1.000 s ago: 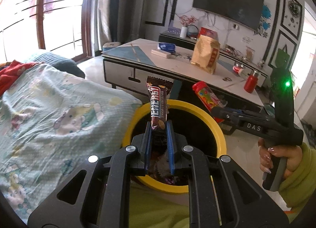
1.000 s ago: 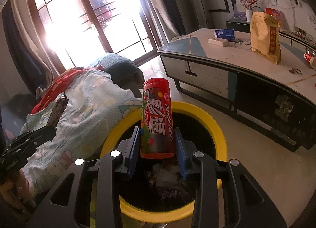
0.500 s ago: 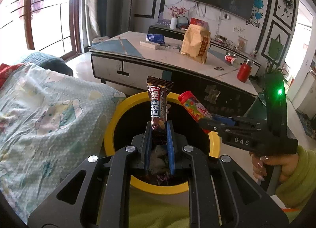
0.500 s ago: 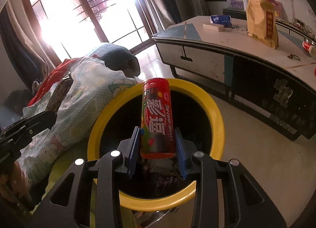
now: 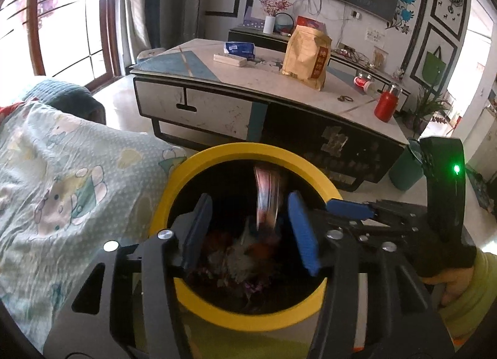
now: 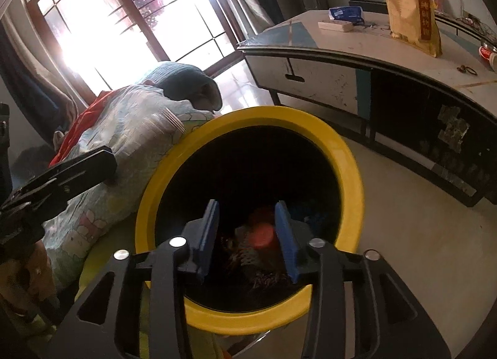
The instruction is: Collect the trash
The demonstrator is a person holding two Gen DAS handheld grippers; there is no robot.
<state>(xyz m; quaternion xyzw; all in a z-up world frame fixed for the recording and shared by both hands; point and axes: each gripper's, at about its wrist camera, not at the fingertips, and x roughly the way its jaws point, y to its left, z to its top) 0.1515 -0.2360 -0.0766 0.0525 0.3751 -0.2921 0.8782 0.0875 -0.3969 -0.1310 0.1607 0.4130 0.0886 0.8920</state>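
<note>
A yellow-rimmed black trash bin [image 5: 236,154] stands on the floor below both grippers; it also shows in the right wrist view [image 6: 351,166]. My left gripper [image 5: 251,228] is open above the bin. A blurred snack bar wrapper [image 5: 268,197] falls between its fingers into the bin. My right gripper [image 6: 248,234] is open over the bin. The red candy tube [image 6: 262,233] lies inside on the trash. The right gripper's blue fingertips [image 5: 348,206] reach over the bin's right rim in the left wrist view.
A patterned blanket [image 5: 68,178] on a sofa lies left of the bin. A coffee table [image 5: 248,101] stands beyond it with a brown paper bag [image 5: 306,54] and a red bottle [image 5: 386,104]. A green bucket [image 5: 403,172] stands at the right.
Both grippers opened over the bin. The snack bar left the left gripper and is falling; the candy tube left the right gripper and lies in the bin.
</note>
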